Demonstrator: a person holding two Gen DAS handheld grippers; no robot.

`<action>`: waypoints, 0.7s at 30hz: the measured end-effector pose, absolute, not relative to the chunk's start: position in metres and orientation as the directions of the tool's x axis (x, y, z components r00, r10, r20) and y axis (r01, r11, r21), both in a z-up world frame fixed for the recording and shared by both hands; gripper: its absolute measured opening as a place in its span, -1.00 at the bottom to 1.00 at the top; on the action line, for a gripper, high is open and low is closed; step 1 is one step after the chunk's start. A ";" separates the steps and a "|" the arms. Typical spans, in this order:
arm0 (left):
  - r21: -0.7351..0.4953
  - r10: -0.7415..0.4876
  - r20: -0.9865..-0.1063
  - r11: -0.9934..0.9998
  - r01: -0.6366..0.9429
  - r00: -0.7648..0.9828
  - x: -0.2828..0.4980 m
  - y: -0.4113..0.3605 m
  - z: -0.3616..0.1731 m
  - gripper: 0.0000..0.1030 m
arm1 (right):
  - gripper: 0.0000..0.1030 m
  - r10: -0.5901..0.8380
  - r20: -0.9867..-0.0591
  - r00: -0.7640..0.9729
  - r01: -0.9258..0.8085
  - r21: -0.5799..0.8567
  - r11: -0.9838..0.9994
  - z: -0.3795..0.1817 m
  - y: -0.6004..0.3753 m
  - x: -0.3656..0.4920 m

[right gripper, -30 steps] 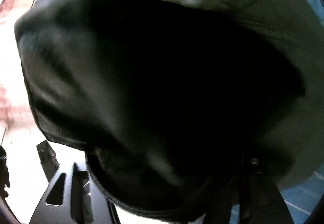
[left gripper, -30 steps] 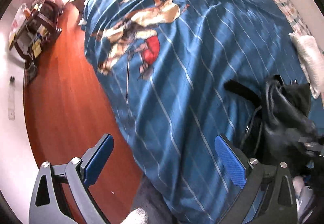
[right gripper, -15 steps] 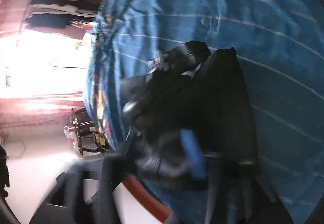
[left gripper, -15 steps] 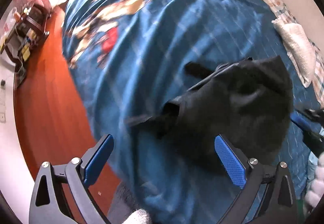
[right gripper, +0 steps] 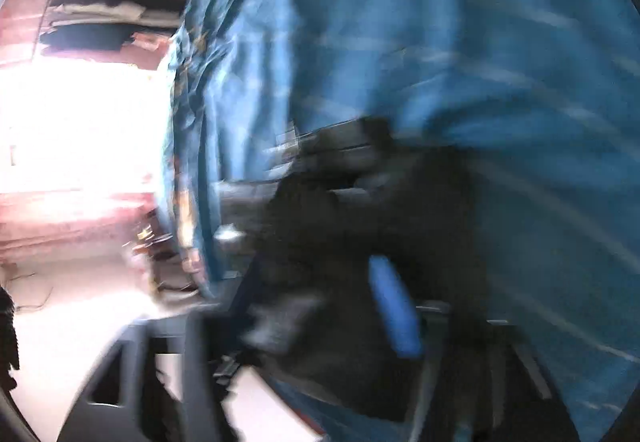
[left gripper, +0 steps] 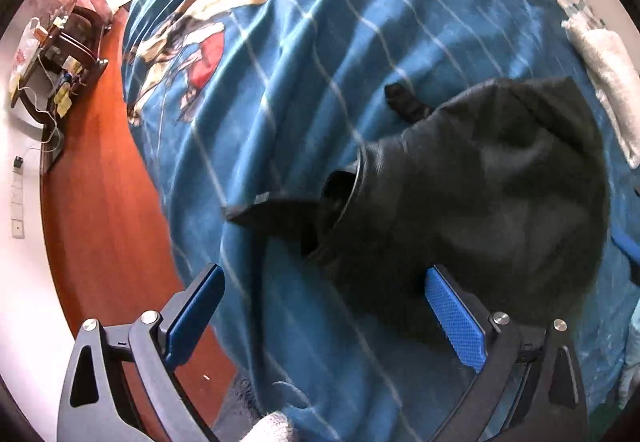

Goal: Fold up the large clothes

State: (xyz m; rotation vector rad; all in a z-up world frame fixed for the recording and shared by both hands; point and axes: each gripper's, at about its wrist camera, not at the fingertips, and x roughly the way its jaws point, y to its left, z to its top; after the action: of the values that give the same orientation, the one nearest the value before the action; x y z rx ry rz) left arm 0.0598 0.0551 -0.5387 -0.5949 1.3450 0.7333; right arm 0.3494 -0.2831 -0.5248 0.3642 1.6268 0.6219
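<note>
A black garment [left gripper: 488, 194] lies bunched on the blue bedspread [left gripper: 280, 82], one sleeve opening turned toward the bed's edge. My left gripper [left gripper: 324, 278] hangs over its near edge, pointing straight down, open, nothing between its blue pads [left gripper: 454, 322]. The right wrist view is blurred by motion. There the black garment [right gripper: 360, 242] lies between the fingers of my right gripper [right gripper: 304, 322], whose jaws are opening; only one blue pad [right gripper: 394, 310] shows clearly. A blue fingertip [left gripper: 625, 245] of the right gripper pokes in at the garment's far right side.
A white folded towel [left gripper: 604, 82] lies on the bed beyond the garment. Left of the bed is red wooden floor [left gripper: 100, 202] with a dark side table [left gripper: 60, 54] against the wall. Hanging clothes [right gripper: 108, 2] show by a bright window.
The black garment dropped from in front of the right camera onto the bedspread and spread out. My left gripper sank toward it. The right gripper swung sideways.
</note>
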 end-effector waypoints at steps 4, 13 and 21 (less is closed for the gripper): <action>0.053 0.135 -0.990 0.657 -0.752 0.048 0.065 0.053 -0.558 1.00 | 0.59 0.637 -0.712 -0.295 -0.056 0.678 0.732 -0.584 -0.312 0.353; 0.075 0.149 -0.988 0.683 -0.727 0.038 0.074 0.057 -0.562 1.00 | 0.61 0.768 -0.517 -0.377 -0.027 0.836 0.549 -0.639 -0.281 0.351; 0.044 0.173 -0.980 0.675 -0.736 0.099 0.090 0.071 -0.526 1.00 | -0.14 0.892 -0.451 -0.021 0.198 0.873 0.446 -0.586 -0.356 0.314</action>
State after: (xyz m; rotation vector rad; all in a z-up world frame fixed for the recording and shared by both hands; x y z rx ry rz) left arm 0.0899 0.0708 -0.5256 -0.5334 1.3083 0.7211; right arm 0.3135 -0.3564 -0.5862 1.0005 1.5177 0.7362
